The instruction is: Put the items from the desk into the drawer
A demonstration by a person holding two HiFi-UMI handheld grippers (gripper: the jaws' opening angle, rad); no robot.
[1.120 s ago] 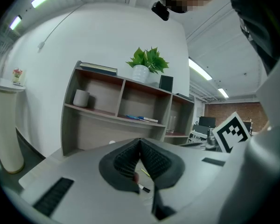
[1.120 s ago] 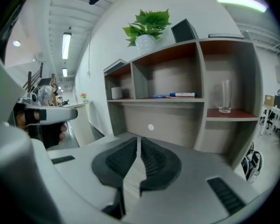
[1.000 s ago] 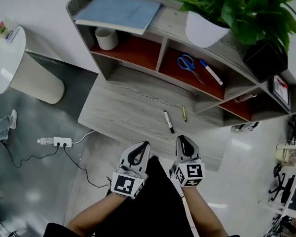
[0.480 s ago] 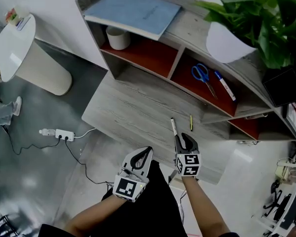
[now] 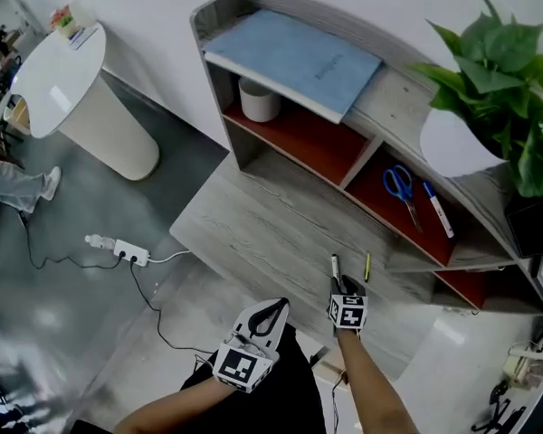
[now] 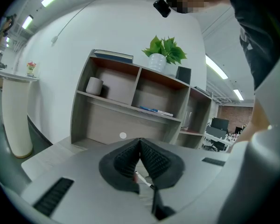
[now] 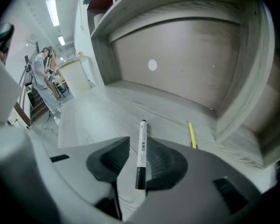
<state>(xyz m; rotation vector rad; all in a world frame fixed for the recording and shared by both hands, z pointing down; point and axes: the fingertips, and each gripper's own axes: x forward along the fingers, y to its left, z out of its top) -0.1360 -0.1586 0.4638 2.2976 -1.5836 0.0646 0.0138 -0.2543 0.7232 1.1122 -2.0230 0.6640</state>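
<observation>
Reaching for the marker (image 7: 141,148) on the tabletop's (image 5: 253,233) near right. Right gripper (image 5: 343,283) jaws, just opened, straddle it unpinched. Left gripper (image 5: 274,307) jaws closed, empty. Next, likely: pinch, lift; no drawer in sight.

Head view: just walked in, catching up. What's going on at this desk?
A person works with tongs in each hand. The right tongs, jaws just opened, straddle a white marker lying on the desk, not yet gripping it. A yellow pencil lies beside it. The left tongs hang shut, off the desk.
</observation>
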